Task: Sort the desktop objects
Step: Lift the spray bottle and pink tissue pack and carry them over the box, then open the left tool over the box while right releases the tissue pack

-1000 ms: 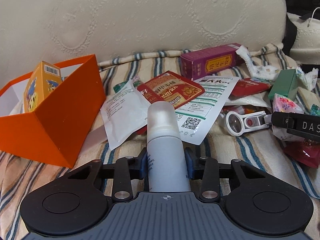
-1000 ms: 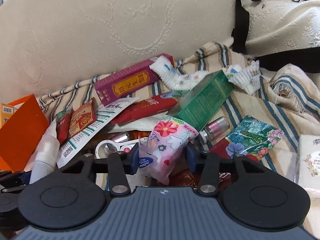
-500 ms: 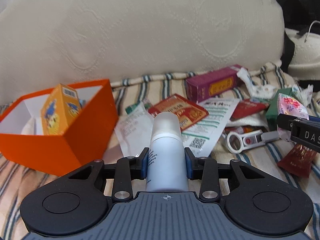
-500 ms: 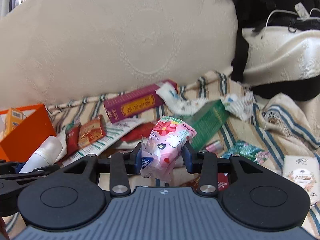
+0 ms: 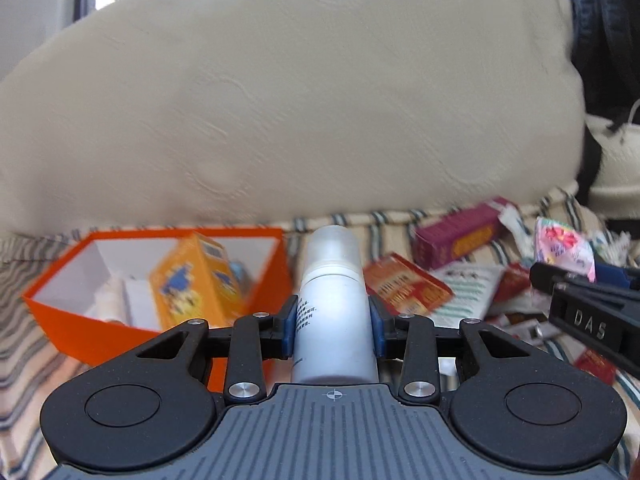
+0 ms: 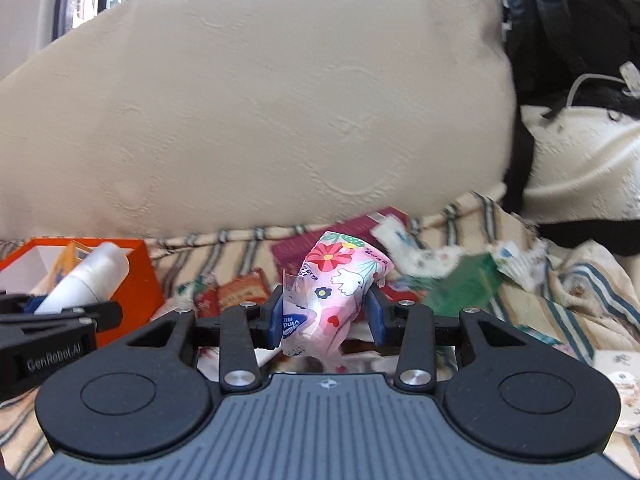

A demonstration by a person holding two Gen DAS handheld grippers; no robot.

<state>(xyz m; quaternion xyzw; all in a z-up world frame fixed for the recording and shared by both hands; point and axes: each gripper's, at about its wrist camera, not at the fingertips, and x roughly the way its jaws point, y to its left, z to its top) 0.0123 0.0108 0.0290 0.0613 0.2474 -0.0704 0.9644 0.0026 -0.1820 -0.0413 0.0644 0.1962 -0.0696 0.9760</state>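
Open orange cardboard box sits left on the striped blanket, a yellow carton inside; purple box lies right, against the cream pillow.

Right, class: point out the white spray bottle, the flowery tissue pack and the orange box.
white spray bottle (image 5: 334,320), left wrist view, on its labelled body.
flowery tissue pack (image 6: 332,280), right wrist view, on the printed wrapper.
orange box (image 5: 96,330), left wrist view, on its near outer wall.

Both wrist cameras sit low behind their fingers, facing the cushion close ahead. The left view looks from nearer the orange box; both share box and cushion.
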